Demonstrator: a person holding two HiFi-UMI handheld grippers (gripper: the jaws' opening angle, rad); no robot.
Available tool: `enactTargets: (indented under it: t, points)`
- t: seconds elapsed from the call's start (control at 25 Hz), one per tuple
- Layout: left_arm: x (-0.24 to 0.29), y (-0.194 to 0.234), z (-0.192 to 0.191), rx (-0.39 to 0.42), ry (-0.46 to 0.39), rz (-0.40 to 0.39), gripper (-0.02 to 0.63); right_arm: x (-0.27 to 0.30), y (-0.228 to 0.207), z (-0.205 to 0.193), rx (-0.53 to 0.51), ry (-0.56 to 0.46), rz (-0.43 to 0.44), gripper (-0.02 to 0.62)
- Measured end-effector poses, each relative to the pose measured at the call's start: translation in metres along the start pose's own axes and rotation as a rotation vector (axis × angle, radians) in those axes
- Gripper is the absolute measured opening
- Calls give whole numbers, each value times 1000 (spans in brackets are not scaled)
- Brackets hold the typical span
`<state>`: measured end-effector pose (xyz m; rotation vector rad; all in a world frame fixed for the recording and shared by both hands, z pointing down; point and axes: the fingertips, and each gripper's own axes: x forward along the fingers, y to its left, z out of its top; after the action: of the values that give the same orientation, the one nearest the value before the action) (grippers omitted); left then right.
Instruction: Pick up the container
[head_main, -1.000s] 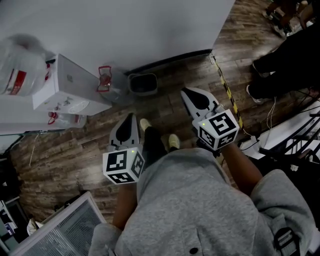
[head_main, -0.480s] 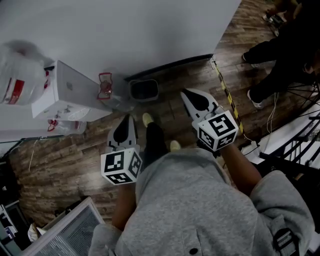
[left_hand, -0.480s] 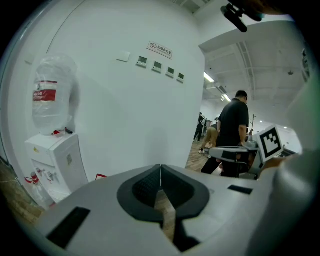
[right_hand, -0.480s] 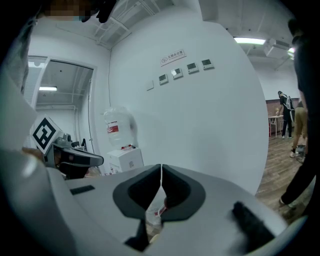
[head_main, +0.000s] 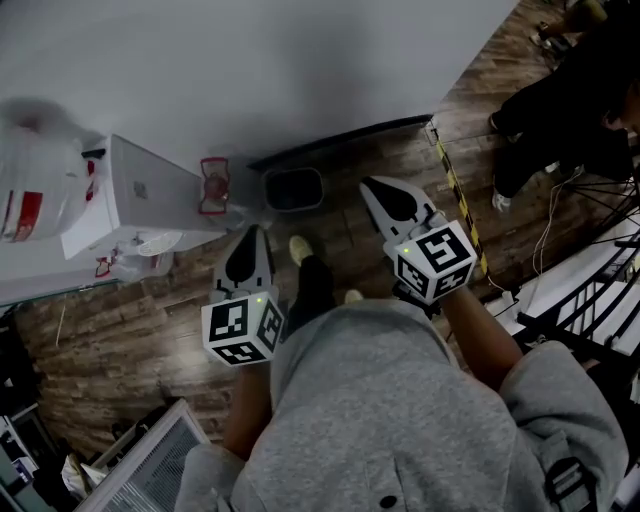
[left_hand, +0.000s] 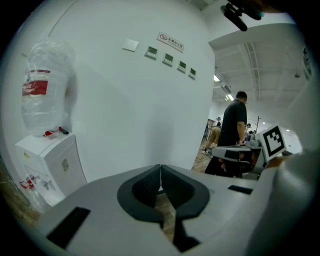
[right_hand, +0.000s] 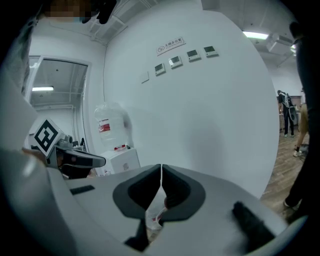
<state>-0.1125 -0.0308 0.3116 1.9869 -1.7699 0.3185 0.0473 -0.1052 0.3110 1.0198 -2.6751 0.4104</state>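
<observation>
Filling the bottom of the head view, the person's grey hooded sweatshirt (head_main: 400, 430) is nearest, with both forearms reaching out of it. Just above it, the left gripper (head_main: 254, 240) at centre-left and the right gripper (head_main: 372, 188) at centre-right both point up the frame. Both are closed and empty. In each gripper view the two dark pads meet in a thin seam with nothing pinched. Behind the right gripper's seam shows a clear plastic bag with red print (right_hand: 154, 216). Between the grippers a pale shoe (head_main: 299, 248) stands on the brown wood-plank floor (head_main: 120, 310). Further up, at upper centre, the dark grey rounded-rectangular plastic container (head_main: 293, 188) sits on that floor at the foot of the white wall (head_main: 260, 70). Neither gripper view shows it. Its long axis runs left to right across the frame, along the wall. It lies ahead of and between the two grippers: up and to the right of the left tip, and directly left of the right tip. The right gripper looks the nearer one, though its height above the floor cannot be read. Either pair of jaws would probably have to open before taking the rim. Left of the container stands a white box-shaped water dispenser (head_main: 140, 195) topped by a clear water bottle (head_main: 30, 180).
</observation>
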Motion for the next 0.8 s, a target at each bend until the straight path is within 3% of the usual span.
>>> enactTargets:
  t: [0.8]
  points:
    - [84,95,37,-36,64,-2,15,124,-4,36,6,43,22,25]
